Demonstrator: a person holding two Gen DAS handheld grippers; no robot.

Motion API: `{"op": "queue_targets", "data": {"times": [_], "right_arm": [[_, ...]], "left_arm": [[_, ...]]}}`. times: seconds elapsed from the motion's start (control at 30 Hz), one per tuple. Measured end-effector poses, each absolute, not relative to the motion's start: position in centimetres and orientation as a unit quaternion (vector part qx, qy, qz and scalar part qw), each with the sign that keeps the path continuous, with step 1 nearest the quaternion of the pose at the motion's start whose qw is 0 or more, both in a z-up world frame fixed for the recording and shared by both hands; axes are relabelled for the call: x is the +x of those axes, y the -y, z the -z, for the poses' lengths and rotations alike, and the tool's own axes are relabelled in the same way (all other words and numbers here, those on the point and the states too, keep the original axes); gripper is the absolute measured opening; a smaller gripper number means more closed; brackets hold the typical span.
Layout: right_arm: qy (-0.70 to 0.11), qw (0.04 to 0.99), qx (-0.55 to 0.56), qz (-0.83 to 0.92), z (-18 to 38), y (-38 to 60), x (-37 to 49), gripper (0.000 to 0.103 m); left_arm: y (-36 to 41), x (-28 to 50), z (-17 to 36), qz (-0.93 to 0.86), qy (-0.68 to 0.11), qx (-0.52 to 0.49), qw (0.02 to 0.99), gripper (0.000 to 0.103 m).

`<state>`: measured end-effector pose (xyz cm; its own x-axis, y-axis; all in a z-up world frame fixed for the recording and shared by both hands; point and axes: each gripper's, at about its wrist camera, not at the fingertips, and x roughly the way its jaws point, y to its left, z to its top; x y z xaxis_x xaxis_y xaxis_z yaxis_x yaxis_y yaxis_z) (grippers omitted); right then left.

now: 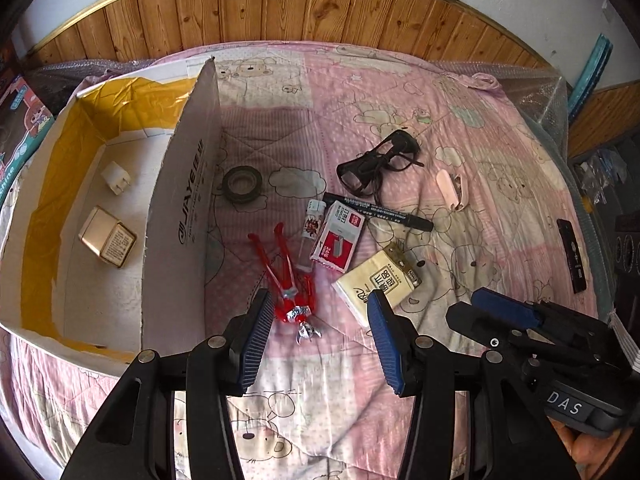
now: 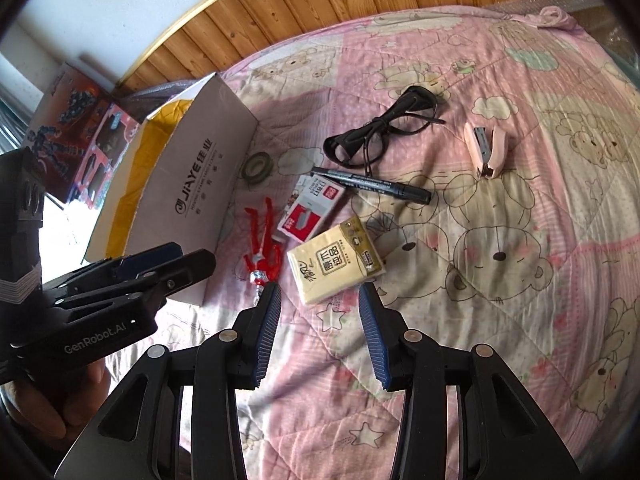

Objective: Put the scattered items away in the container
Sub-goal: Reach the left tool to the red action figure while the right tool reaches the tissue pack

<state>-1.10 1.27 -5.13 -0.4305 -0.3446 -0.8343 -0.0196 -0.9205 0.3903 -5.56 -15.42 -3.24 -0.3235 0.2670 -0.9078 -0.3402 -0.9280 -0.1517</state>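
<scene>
The cardboard box (image 1: 180,208) stands open on the left of the pink quilt. Scattered to its right are a red toy figure (image 1: 288,280), a tissue pack (image 1: 376,284), a staples box (image 1: 338,236), a lighter (image 1: 310,232), a black marker (image 1: 380,210), glasses (image 1: 380,164), a tape roll (image 1: 242,184) and a pink stapler (image 1: 452,192). My left gripper (image 1: 320,320) is open, its fingertips either side of the toy's near end. My right gripper (image 2: 320,312) is open too, just short of the tissue pack (image 2: 336,268).
Inside the box lie a white charger (image 1: 114,176) and a small tin (image 1: 108,242). A black remote-like slab (image 1: 572,256) rests near the bed's right edge. A wooden headboard (image 1: 304,8) backs the bed. Colourful toy cartons (image 2: 80,128) stand beyond the box.
</scene>
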Motion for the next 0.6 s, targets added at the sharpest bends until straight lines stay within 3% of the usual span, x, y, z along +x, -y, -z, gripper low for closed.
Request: {"op": "queue_targets", "data": {"times": [0.3, 0.53, 0.6], "right_arm": [[0.107, 0.076, 0.552, 0.824, 9.1, 0.7, -3.3, 0.052], [0.118, 0.084, 0.575, 0.805, 12.0, 0.8, -5.4, 0.054], [0.140, 0.096, 0.573, 0.802, 12.8, 0.6, -5.9, 0.060]], "left_arm": [[15.3, -7.5, 8.6, -0.794, -0.040, -0.588, 0.151, 0.059], [15.6, -8.8, 12.0, -0.787, -0.045, -0.604, 0.117, 0.059], [16.0, -9.1, 12.8, -0.785, -0.032, -0.607, 0.119, 0.060]]}}
